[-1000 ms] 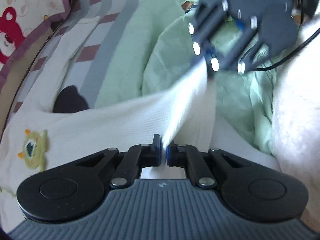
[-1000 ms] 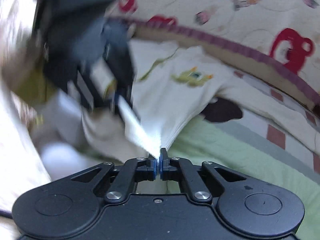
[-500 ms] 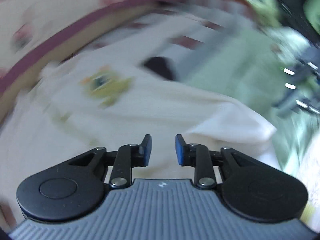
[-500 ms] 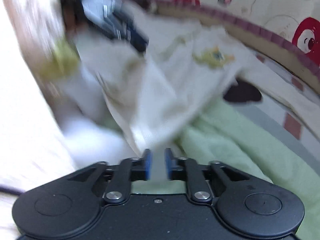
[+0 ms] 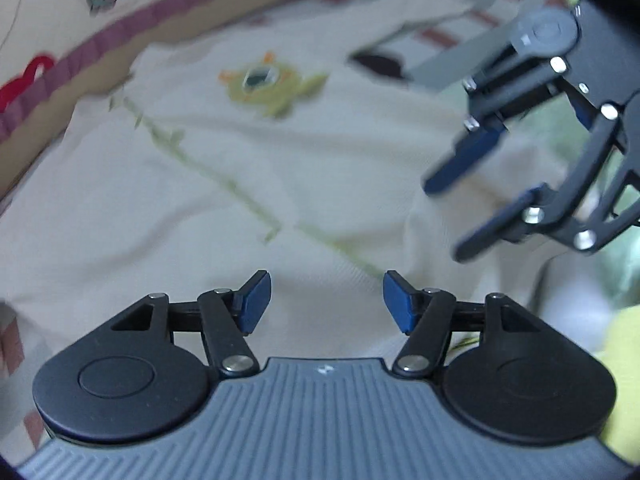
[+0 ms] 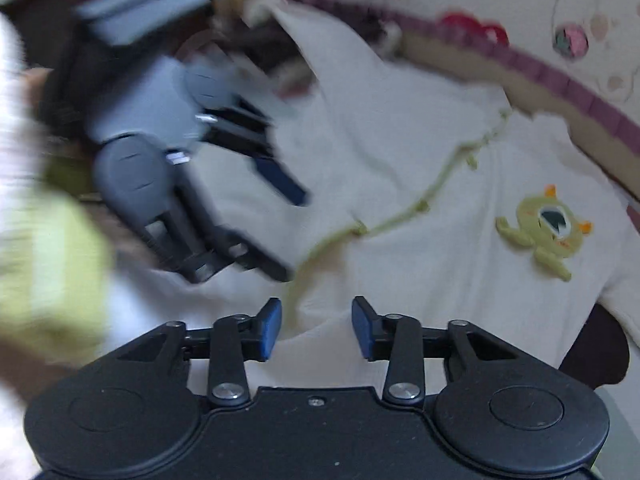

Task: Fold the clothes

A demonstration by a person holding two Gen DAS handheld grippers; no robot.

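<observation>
A cream baby garment (image 5: 224, 184) with green trim and a green one-eyed monster patch (image 5: 268, 84) lies spread flat on the bed. The same cream garment (image 6: 420, 168) and its monster patch (image 6: 544, 228) fill the right wrist view. My left gripper (image 5: 326, 300) hovers just above the cloth, its jaws opening with nothing between them. My right gripper (image 6: 316, 328) is also above the cloth with its jaws opening and nothing pinched. Each gripper shows in the other's view: the right gripper (image 5: 464, 208) at the right, the left gripper (image 6: 280, 232) at the left, blurred.
A cartoon-print quilt with a purple border (image 5: 120, 32) runs behind the garment. A striped sheet (image 5: 440, 36) and a dark patch (image 5: 380, 64) lie at the back right. A yellow-green sleeve (image 6: 44, 264) sits at the left edge.
Both grippers were shut on a stretched piece of the cream cloth; they have let go and opened. The cloth now lies flat, and both hands have swung over the monster patch side.
</observation>
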